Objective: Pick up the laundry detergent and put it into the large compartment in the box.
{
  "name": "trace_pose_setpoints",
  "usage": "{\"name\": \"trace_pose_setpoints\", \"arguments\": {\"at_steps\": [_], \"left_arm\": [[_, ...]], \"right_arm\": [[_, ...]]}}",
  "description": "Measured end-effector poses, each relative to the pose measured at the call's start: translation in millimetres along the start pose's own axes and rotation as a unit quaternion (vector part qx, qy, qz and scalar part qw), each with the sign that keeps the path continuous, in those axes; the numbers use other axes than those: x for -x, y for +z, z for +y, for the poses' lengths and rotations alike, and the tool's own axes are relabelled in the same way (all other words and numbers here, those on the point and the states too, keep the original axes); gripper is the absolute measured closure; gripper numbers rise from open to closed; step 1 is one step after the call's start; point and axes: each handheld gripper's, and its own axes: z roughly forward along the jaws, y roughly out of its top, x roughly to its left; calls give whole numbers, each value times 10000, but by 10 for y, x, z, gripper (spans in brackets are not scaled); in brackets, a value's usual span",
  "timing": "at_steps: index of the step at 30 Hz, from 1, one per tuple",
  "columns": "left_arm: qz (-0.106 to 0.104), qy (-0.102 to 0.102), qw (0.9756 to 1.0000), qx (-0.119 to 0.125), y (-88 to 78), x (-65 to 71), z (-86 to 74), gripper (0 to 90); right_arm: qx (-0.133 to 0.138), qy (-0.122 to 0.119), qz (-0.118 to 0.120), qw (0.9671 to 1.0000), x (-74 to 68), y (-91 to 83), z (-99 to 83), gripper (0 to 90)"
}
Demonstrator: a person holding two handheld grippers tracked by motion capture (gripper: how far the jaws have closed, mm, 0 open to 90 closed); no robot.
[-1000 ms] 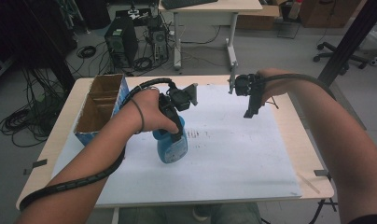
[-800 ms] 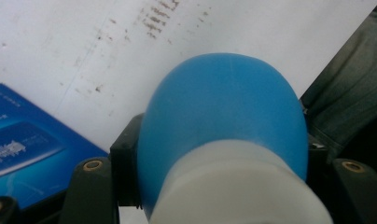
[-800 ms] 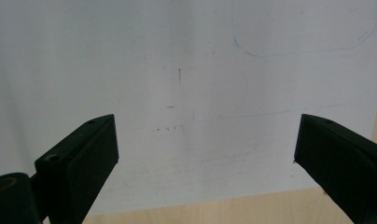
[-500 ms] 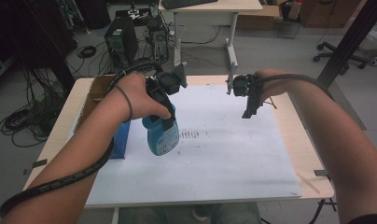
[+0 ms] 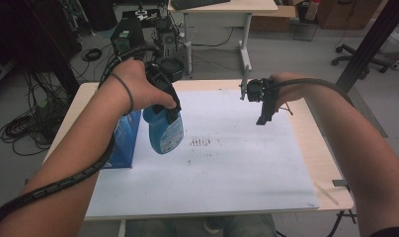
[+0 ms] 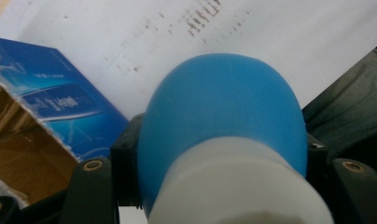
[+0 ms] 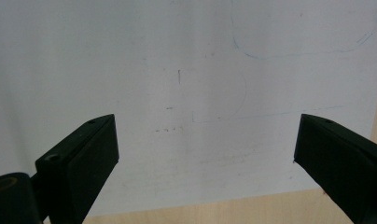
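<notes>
A blue spray bottle (image 5: 164,133) with a white neck hangs clear of the white sheet (image 5: 227,168), tilted slightly. My left gripper (image 5: 163,96) is shut on its upper part. In the left gripper view the bottle (image 6: 224,107) bulges between the two black jaws of the left gripper (image 6: 221,154), seen from above. My right gripper (image 5: 264,111) hovers over the sheet's far right part, pointing down. Its jaws stand wide apart in the right gripper view, and the right gripper (image 7: 205,140) has nothing in it above the sheet (image 7: 130,70).
A blue carton (image 5: 123,138) with an open brown inside (image 6: 18,158) stands at the sheet's left edge, partly behind my left arm. Dark smudges (image 5: 205,143) mark the sheet's middle. The beige table (image 5: 311,143) borders the sheet. A desk, computer towers and cables lie beyond.
My left hand has lifted the spray bottle off the sheet, up and a little to the left. The right gripper has stayed where it was, still open.
</notes>
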Motion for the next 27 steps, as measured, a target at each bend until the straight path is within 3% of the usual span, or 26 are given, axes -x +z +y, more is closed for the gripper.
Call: {"name": "trace_pose_setpoints", "arguments": {"at_steps": [12,18,27], "left_arm": [[161,-514,9985,31,-303,-231,-42,378],[204,-776,9967,128,-433,-355,-75,378],[283,-1147,9930,47,-552,-561,-144,378]], "right_arm": [[18,-12,-23,10000,1,-7,-11,64],[18,-13,-20,10000,11,-7,-19,65],[-6,11,-3,10000,27,3,-28,66]]}}
